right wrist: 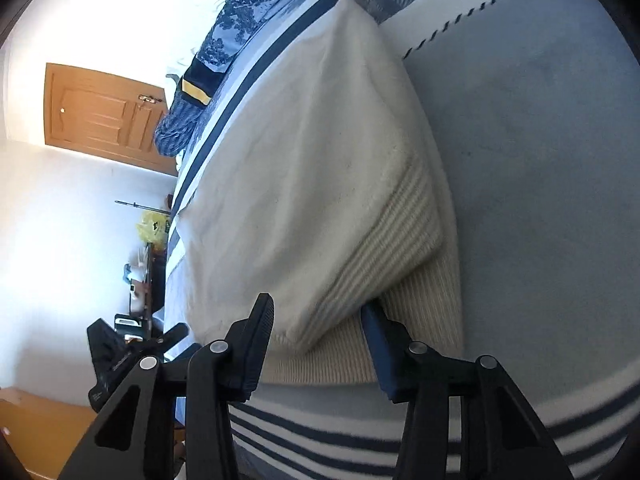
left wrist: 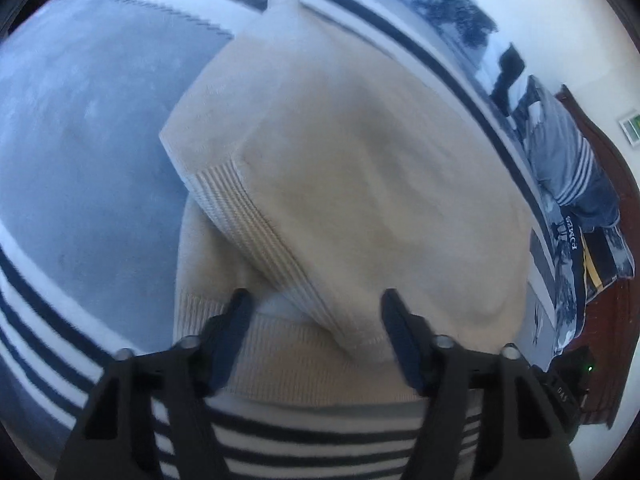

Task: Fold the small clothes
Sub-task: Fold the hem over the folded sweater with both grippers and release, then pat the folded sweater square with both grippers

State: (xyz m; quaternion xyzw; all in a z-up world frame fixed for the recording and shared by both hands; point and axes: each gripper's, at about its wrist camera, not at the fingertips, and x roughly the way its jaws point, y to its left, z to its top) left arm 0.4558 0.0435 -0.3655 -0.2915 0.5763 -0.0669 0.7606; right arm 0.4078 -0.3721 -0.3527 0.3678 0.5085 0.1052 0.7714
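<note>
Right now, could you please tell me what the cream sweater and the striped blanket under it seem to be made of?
Cream sweater: soft knit, probably wool or acrylic; fuzzy matte face, ribbed hem. Striped blanket: fleece-like or brushed woven fabric; matte nap, stitched border.

A bedroom: striped bedspread (left wrist: 80, 128), pillows (left wrist: 568, 168), wooden door (right wrist: 100, 112).

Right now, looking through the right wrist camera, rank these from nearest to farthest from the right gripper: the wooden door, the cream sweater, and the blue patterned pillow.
1. The cream sweater, directly ahead of the right gripper, its ribbed hem between the open fingers.
2. The blue patterned pillow, beyond the sweater, upper left.
3. The wooden door, across the room, far left.
</note>
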